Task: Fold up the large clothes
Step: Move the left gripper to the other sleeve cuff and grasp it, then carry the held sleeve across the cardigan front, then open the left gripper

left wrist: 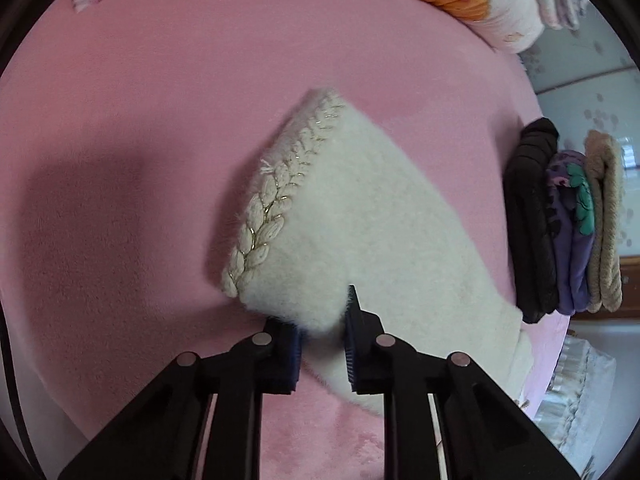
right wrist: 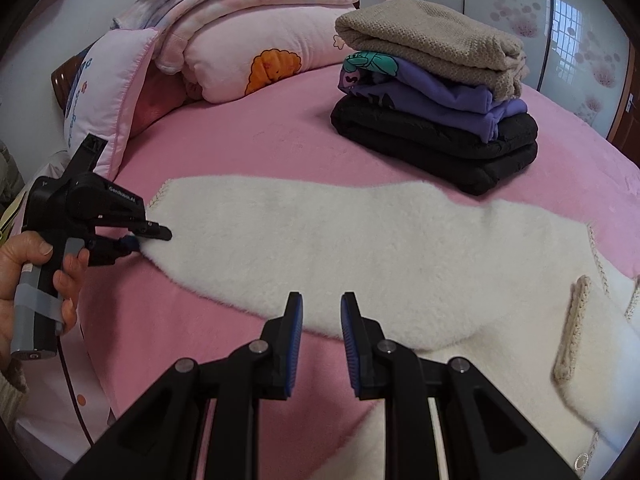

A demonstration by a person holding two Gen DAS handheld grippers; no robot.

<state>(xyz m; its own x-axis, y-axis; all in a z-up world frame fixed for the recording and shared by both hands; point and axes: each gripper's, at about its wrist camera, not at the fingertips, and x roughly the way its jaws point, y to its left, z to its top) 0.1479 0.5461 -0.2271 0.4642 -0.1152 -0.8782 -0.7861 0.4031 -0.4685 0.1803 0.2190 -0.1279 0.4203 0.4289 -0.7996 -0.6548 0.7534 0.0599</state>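
A fluffy white sweater with braided cream trim lies spread on the pink bed. Its sleeve stretches out to the left, with a braided cuff at its end. My left gripper is shut on the sleeve's edge near the cuff; it also shows in the right wrist view, held by a hand. My right gripper is open and empty, just above the sleeve's near edge.
A stack of folded clothes, beige on purple on black, sits on the bed behind the sweater; it also shows in the left wrist view. Pink quilts and pillows are piled at the back left. A wardrobe stands behind.
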